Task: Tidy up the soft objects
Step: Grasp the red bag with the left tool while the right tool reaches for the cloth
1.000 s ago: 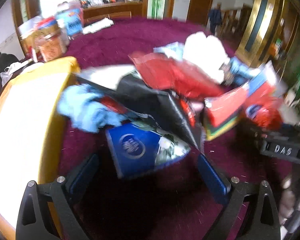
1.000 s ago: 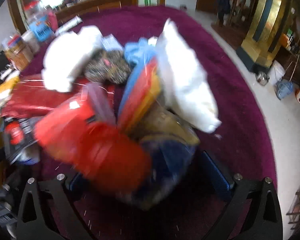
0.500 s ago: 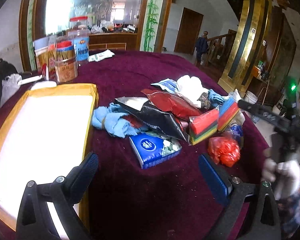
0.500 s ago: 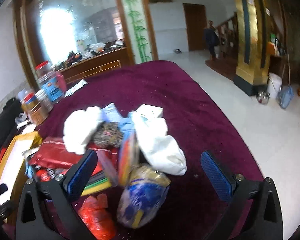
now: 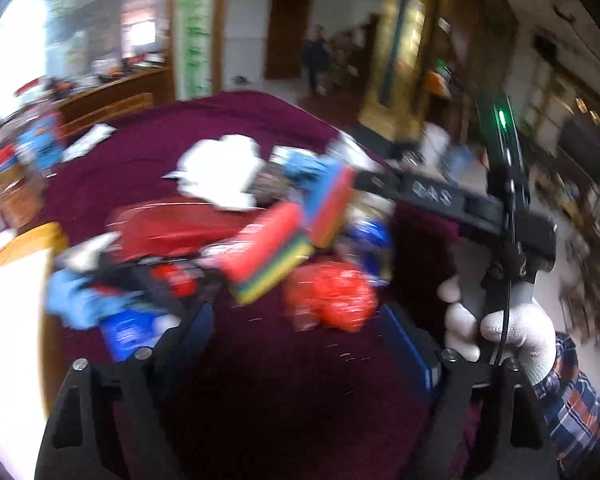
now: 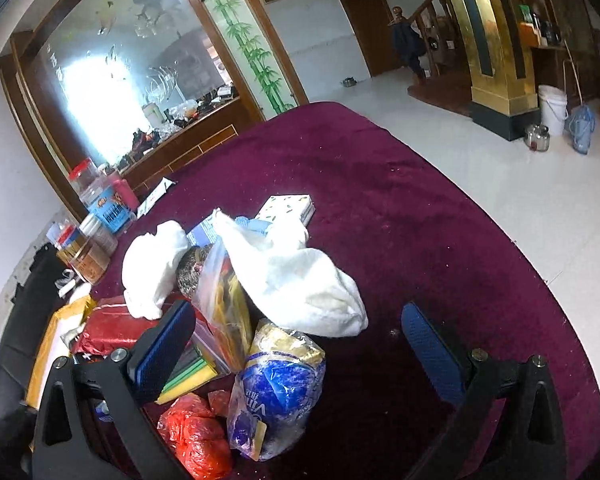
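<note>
Your left gripper [image 5: 296, 344] is spread wide with nothing between its pads, and your right gripper [image 6: 300, 344] is spread wide too. Just ahead of the right one, between its fingers, stands a blue-and-gold bag [image 6: 278, 392], with a red plastic bag [image 6: 196, 440] to its left. Beyond them lies a white cloth [image 6: 300, 280] on the maroon table [image 6: 440, 216]. Farther left sits the yellow tray [image 6: 48, 344].

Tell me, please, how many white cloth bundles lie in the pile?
2: one white bundle at the pile's left, a larger white bundle draped over its middle. Others may be buried underneath.
</note>
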A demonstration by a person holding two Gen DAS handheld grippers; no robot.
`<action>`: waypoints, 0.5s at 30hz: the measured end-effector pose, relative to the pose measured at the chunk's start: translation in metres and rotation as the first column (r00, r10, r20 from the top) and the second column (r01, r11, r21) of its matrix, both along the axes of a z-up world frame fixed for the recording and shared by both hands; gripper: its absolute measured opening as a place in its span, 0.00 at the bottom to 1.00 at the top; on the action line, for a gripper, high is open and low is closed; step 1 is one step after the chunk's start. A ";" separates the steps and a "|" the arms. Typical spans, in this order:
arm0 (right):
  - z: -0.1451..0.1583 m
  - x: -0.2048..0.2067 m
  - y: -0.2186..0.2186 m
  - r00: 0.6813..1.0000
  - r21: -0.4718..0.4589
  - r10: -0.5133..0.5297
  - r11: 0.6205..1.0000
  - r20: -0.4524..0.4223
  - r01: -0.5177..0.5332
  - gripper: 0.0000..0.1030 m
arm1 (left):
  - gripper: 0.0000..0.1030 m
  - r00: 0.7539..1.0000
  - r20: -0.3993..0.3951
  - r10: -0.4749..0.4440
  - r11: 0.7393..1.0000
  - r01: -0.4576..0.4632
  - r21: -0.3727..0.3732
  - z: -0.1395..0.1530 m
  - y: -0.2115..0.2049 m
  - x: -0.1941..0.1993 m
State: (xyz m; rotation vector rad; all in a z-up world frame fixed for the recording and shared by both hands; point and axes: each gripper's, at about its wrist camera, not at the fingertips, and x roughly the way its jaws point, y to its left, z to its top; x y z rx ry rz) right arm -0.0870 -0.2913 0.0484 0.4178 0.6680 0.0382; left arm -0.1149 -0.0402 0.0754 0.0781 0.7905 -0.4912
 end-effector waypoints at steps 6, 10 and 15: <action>-0.004 0.000 -0.012 1.000 0.070 -0.030 0.997 -0.006 0.030 1.00 | 0.84 0.994 -0.023 -0.105 0.992 0.106 0.061 -0.021 -0.061 0.020; -0.004 0.001 -0.011 0.999 0.066 -0.032 0.997 -0.010 0.033 1.00 | 0.43 0.992 -0.079 -0.098 0.986 0.108 0.130 -0.042 -0.085 0.034; -0.004 0.003 -0.005 1.000 0.030 -0.021 0.999 -0.021 0.021 1.00 | 0.41 0.980 -0.185 -0.070 0.997 0.076 0.029 -0.047 -0.062 0.039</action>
